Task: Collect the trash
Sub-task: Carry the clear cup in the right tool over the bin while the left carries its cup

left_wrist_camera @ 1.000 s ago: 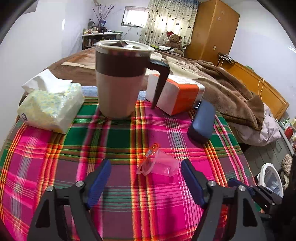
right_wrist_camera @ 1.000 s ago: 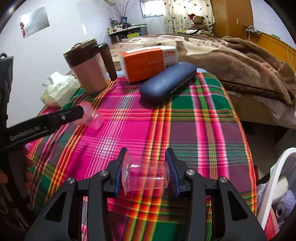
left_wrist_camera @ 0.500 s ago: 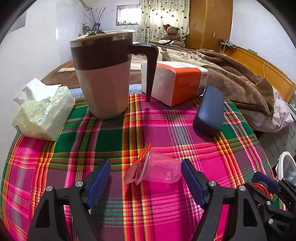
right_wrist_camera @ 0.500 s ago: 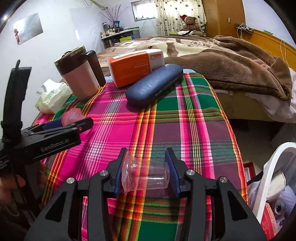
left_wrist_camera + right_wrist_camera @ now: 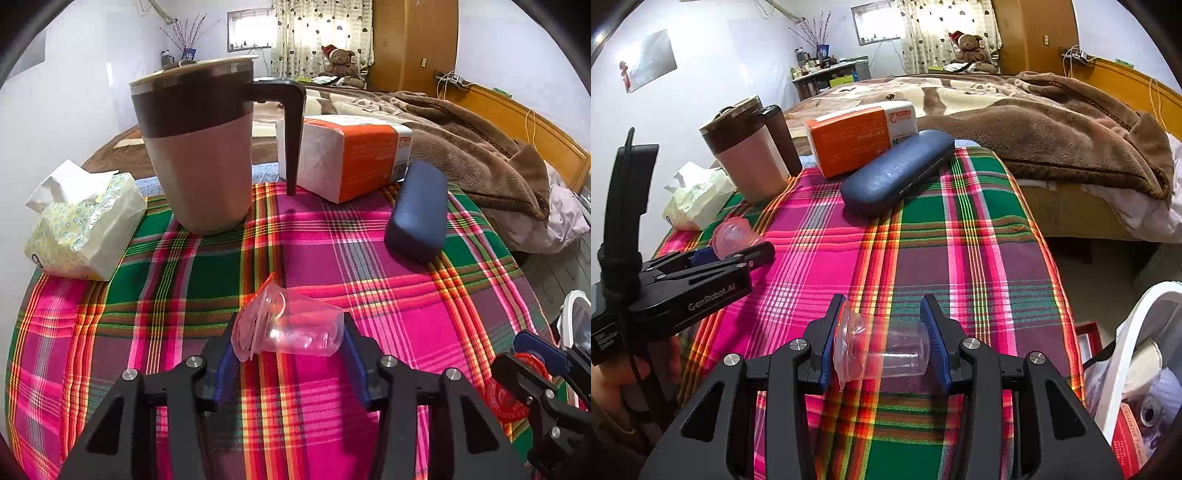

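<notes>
My left gripper (image 5: pixel 290 334) is shut on a clear plastic jelly cup (image 5: pixel 295 325) with a peeled red lid, lying sideways just above the plaid tablecloth (image 5: pixel 332 258). It also shows in the right wrist view (image 5: pixel 733 236), held by the left gripper (image 5: pixel 738 245). My right gripper (image 5: pixel 882 339) is shut on a second clear plastic cup (image 5: pixel 886 350), held over the cloth near the table's right edge. The white trash bin (image 5: pixel 1126 354) stands below at the right, with trash inside.
A brown lidded mug (image 5: pixel 203 147), a tissue pack (image 5: pixel 81 225), an orange-and-white box (image 5: pixel 351 155) and a blue glasses case (image 5: pixel 417 210) stand at the back of the table. A bed with a brown blanket (image 5: pixel 1052 122) lies behind.
My left gripper moved forward and shut on the cup that lay on the cloth. My right gripper kept its cup and drifted slightly toward the table's right edge.
</notes>
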The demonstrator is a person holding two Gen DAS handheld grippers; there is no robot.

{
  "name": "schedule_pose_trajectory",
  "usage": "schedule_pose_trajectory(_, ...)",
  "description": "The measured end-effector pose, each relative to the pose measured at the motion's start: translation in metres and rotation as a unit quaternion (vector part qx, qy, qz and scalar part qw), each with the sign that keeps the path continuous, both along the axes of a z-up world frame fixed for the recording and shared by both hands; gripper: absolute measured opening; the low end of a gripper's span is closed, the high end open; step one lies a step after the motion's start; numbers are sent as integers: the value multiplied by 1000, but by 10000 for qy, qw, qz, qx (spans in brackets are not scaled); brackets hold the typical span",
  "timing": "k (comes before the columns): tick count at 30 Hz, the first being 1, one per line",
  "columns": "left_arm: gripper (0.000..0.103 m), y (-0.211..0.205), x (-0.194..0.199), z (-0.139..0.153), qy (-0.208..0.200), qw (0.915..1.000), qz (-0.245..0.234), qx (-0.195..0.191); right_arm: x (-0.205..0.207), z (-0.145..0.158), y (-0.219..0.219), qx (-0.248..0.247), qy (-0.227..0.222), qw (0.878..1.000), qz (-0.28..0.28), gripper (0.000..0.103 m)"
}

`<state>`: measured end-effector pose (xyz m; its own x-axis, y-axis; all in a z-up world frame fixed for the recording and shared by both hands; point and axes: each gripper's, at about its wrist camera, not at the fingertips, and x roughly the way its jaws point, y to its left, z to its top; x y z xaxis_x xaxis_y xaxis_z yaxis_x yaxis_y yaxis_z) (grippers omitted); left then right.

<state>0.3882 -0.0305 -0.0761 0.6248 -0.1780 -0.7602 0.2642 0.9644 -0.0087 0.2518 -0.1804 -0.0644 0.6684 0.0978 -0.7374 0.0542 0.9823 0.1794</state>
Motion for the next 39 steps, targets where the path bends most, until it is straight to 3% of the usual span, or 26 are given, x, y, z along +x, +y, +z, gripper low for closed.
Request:
schedule_pose_trajectory(21,48,-3,-77,55,-529,9980,-128,-311,-35,28,-20,-23,-408,9989,-213,43)
schedule_pose_trajectory(39,48,-56,-160,100,-947,9922,-677,-449,-92,60,-67,-58,-878,9943,-598,43)
